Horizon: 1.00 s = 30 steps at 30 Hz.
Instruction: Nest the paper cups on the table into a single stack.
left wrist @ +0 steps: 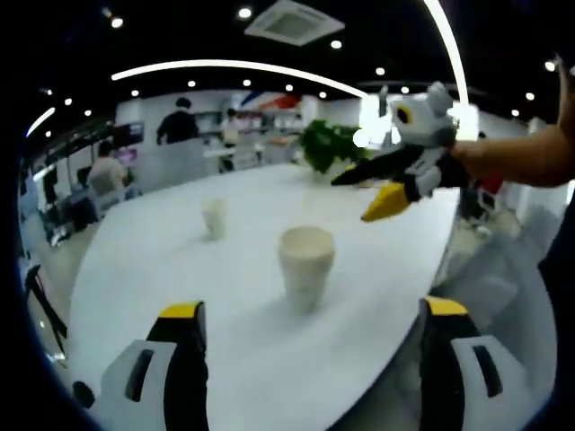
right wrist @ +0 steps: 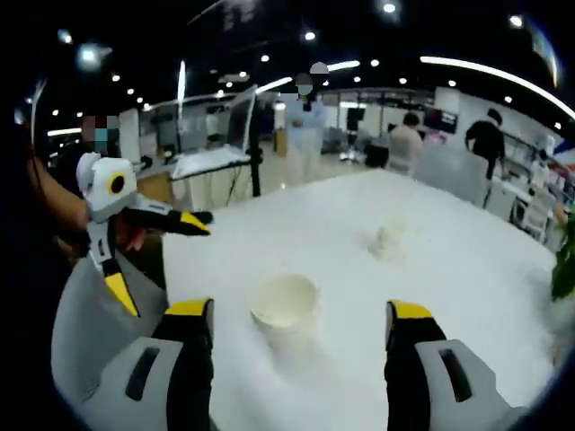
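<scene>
On the white table (left wrist: 180, 269) two paper cups stood upright and well apart. In the left gripper view, going from left to right, the far cup (left wrist: 214, 218) sat small toward the table's middle, then the near cup (left wrist: 306, 267) stood just ahead of the left gripper (left wrist: 313, 314), whose jaws were spread wide with nothing between them. Further right the right gripper (left wrist: 382, 190) hung in the air above the table's edge, held by a hand, its yellow-tipped jaws also parted and empty.

In the right gripper view the left gripper (right wrist: 157, 260) showed at the left, off the table edge, jaws apart. The near cup (right wrist: 283, 305) lay between the right gripper's (right wrist: 296, 323) own spread jaws and a little ahead of them, mouth up. The far cup (right wrist: 388, 237) stood beyond, to the right.

The cups looked light and thin-walled, likely to crush or tip under a hard squeeze and to skate on the smooth top. A gentle hold across the wall, below the rolled rim, would probably serve best.

Nothing lay between the cups. A green plant (left wrist: 328, 144) stood at the table's far end, clear of both. People (right wrist: 404, 135) sat and stood at desks behind, away from the work.
</scene>
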{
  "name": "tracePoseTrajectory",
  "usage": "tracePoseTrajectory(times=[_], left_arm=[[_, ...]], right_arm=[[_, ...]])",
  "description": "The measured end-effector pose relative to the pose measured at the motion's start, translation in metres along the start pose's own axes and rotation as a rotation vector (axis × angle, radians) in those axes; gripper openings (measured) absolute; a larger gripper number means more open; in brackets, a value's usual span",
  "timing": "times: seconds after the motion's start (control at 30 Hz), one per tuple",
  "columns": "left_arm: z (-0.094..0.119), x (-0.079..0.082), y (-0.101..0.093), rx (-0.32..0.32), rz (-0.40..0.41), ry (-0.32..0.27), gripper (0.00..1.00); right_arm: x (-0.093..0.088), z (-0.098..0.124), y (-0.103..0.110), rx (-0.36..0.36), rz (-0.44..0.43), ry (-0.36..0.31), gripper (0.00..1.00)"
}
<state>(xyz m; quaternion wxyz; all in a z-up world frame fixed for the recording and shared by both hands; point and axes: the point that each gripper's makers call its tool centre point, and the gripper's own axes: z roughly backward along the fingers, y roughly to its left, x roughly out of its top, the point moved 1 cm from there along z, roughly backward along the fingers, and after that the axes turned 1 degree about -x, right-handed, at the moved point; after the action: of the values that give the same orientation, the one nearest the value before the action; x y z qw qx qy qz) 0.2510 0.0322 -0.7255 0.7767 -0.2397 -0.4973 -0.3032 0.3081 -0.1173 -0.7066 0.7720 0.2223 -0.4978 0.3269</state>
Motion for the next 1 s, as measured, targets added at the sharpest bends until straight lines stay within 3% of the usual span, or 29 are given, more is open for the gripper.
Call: tracePoseTrajectory(times=[0.1, 0.17, 0.2, 0.4, 0.6, 0.77, 0.9, 1.0], left_arm=[[0.002, 0.008, 0.004, 0.000, 0.039, -0.036, 0.98], [0.003, 0.008, 0.009, 0.012, 0.057, -0.041, 0.97], [0.003, 0.008, 0.009, 0.016, 0.055, -0.039, 0.96], [-0.001, 0.004, 0.002, 0.019, -0.021, -0.011, 0.96], [0.001, -0.003, 0.004, 0.015, -0.020, 0.012, 0.96], [0.003, -0.004, 0.012, 0.030, -0.024, 0.013, 0.96], [0.006, 0.000, 0.023, 0.049, 0.011, -0.011, 0.96], [0.010, -0.006, 0.032, 0.068, 0.002, -0.008, 0.96]], right_arm=[[-0.011, 0.012, -0.005, -0.048, -0.038, -0.053, 0.84], [-0.028, 0.017, -0.006, -0.064, -0.066, -0.007, 0.85], [-0.036, 0.019, -0.006, -0.079, -0.085, 0.003, 0.84], [-0.047, 0.032, -0.002, -0.113, -0.101, -0.069, 0.88], [-0.027, 0.037, -0.015, -0.192, -0.129, -0.174, 0.94], [-0.037, 0.039, -0.012, -0.205, -0.183, -0.153, 0.92], [-0.031, 0.036, -0.013, -0.203, -0.182, -0.166, 0.93], [-0.028, 0.032, -0.022, -0.210, -0.192, -0.169, 0.93]])
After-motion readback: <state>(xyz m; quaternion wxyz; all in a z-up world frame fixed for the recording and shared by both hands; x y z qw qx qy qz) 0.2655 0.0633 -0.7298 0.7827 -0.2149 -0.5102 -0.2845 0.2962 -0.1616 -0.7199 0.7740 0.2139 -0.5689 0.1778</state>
